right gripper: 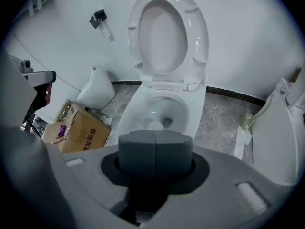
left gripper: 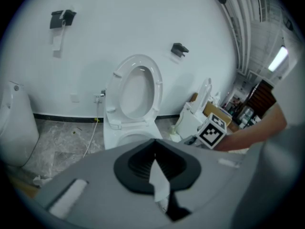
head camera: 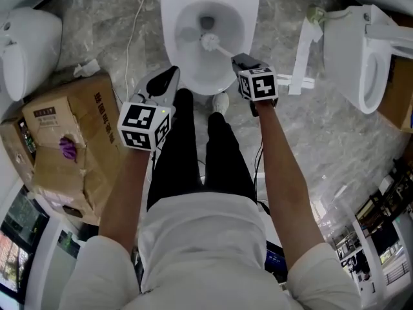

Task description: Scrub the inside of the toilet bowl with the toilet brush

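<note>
The white toilet bowl (head camera: 173, 19) stands open at the top middle of the head view, its seat and lid (right gripper: 167, 37) raised. The brush's white head (head camera: 210, 42) rests inside the bowl near the drain, and its handle runs back to my right gripper (head camera: 242, 61), which is shut on it at the bowl's front right rim. In the right gripper view the brush head (right gripper: 155, 125) shows just past the shut jaws of that right gripper (right gripper: 155, 154); the handle is hidden. My left gripper (head camera: 169, 76) hangs shut and empty at the bowl's front left, apart from it.
The person's black-trousered legs (head camera: 200, 147) stand right before the bowl. A taped cardboard box (head camera: 64, 141) lies at the left, a white fixture (head camera: 29, 44) behind it. A second toilet (head camera: 361, 57) and white paper strips (head camera: 303, 50) are at the right. A cable (head camera: 132, 37) trails over the floor.
</note>
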A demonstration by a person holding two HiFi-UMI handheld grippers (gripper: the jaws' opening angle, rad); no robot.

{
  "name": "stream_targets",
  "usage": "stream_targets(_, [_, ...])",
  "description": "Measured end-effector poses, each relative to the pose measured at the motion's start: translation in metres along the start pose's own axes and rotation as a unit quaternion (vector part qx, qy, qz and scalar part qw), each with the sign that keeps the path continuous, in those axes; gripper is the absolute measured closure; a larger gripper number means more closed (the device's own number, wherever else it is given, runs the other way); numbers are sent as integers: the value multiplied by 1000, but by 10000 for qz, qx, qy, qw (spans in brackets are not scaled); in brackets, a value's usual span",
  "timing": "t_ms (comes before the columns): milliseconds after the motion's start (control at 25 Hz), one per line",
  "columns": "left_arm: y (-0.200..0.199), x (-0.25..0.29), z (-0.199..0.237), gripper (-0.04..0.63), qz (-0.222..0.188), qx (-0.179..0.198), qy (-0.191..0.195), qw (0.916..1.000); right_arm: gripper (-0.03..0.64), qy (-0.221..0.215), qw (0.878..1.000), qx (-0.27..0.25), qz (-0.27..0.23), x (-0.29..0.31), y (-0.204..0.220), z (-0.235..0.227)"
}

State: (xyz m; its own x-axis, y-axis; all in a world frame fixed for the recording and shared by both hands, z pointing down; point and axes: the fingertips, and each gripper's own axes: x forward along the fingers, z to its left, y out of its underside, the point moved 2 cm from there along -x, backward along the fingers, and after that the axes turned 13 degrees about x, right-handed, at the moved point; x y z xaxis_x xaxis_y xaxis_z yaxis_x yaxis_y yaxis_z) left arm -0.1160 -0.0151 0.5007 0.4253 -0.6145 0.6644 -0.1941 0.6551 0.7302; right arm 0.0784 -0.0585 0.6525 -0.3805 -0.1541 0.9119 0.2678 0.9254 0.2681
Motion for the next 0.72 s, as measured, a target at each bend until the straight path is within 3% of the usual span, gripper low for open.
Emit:
stream_targets(520, [-36, -68, -76, 601, -207, 108, -172, 9996, 472, -408, 9948, 600, -720, -147, 58, 5])
stream_targets(720, [-48, -91, -106, 603, -309, 171, -319, 9989, 472, -453, 9921, 612, -992, -195, 65, 0])
